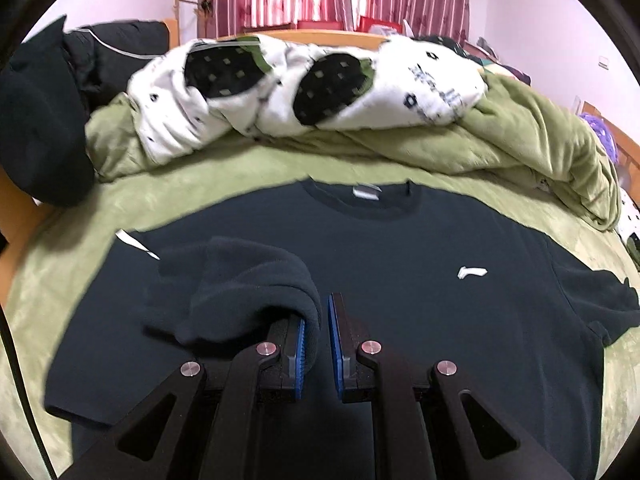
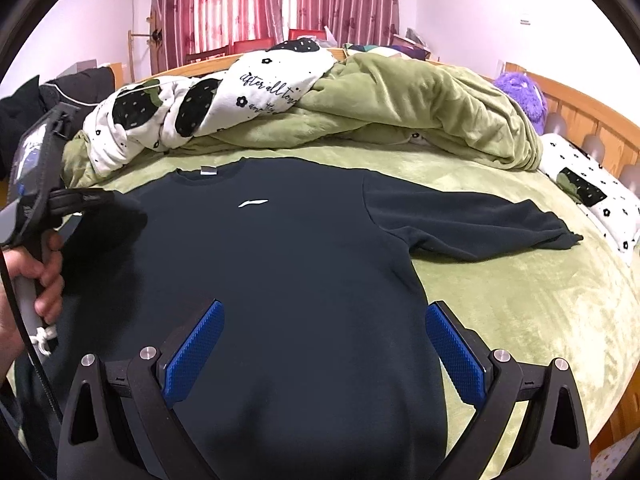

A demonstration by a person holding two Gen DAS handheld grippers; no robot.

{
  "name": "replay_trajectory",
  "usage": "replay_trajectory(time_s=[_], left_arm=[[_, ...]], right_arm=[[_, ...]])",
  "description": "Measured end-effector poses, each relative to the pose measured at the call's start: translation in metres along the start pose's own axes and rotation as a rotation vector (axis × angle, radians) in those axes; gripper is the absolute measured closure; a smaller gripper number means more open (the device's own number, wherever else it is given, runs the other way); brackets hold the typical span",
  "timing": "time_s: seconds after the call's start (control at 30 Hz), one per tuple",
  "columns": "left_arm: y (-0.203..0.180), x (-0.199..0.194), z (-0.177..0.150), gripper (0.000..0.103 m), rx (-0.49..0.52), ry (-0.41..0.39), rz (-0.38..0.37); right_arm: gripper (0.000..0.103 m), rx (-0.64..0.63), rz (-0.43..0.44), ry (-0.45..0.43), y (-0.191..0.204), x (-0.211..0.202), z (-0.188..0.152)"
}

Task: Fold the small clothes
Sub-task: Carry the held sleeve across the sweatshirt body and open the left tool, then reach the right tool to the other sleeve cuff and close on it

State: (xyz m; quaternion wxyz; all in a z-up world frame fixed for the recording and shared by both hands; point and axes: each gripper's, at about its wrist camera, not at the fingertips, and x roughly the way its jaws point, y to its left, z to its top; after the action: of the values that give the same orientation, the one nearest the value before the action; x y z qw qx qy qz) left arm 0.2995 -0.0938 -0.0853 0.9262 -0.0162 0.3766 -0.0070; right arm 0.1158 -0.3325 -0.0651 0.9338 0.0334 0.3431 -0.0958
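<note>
**Dark sweatshirt laid flat on a bed, one sleeve held folded inward**

A dark long-sleeved sweatshirt is spread face up on the green bedspread, its collar turned toward the far edge of the bed, where a green quilt and a white patterned blanket are heaped. A small white logo is seen on the chest. The left gripper is closed on the cuff of the left-hand sleeve, which is doubled over onto the body of the garment. The person's hand is seen around that gripper's handle. The right gripper is held with its jaws wide apart above the lower part of the sweatshirt, nothing between them. The other sleeve is stretched out flat toward the bed's right edge.
</note>
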Motion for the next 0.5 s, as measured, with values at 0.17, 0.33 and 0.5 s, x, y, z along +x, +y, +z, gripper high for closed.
replay_trajectory(time_s=[0.17,0.33,0.5], left_arm=[[-0.004,0.004,-0.006,0.069,0.006,0.062,-0.042],[0.013,-0.026,-0.008,0.032,0.008,-0.002,-0.057],[0.049,-0.064,-0.011,0.03,-0.01,-0.064,-0.037]], right_arm=[[0.004,-0.007,0.022,0.004,0.008,0.001,0.004],[0.004,-0.025,0.031,-0.013,0.025,-0.005,0.011],[0.004,-0.039,0.044,-0.028,0.046,-0.015,0.014]])
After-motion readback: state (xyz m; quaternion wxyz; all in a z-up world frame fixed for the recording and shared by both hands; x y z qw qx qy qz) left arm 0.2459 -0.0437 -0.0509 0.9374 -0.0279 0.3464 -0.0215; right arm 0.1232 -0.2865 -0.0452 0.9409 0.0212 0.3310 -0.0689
